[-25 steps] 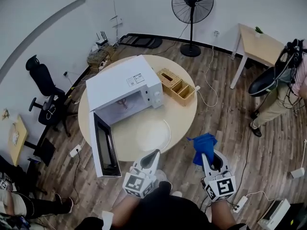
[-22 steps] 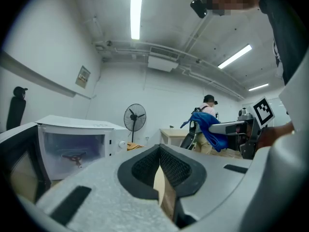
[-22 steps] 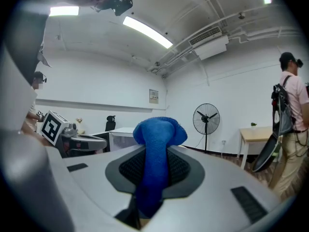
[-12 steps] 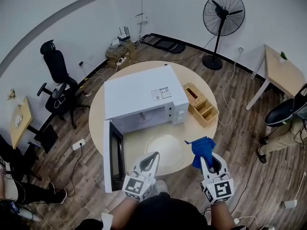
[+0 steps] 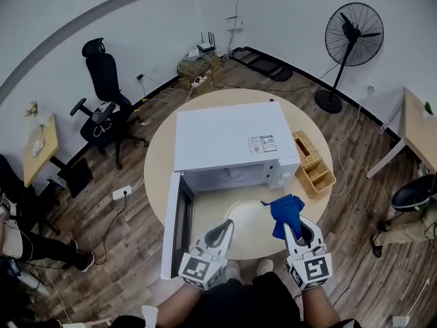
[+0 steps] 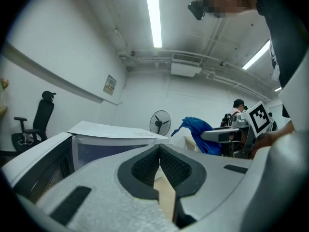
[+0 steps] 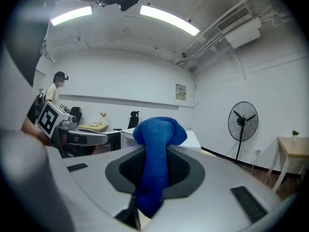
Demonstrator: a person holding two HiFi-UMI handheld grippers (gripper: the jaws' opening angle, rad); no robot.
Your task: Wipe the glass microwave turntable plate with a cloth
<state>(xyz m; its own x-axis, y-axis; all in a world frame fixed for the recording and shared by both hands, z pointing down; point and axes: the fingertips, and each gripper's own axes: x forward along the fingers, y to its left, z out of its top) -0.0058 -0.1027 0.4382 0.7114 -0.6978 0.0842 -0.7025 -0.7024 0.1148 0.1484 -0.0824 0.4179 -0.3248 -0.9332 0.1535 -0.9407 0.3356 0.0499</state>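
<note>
Cloth (blue) sits clamped between the right gripper jaws. Left gripper jaws meet on nothing. Glass plate lies on the round table, before the open microwave, just beyond both grippers.

The round worktop carries a white microwave with its door open, a glass plate just in front of it, and a wooden basket beside it.

Bright, even light, glaring ceiling tubes, strong fisheye bending, dark vignetted corners.
</note>
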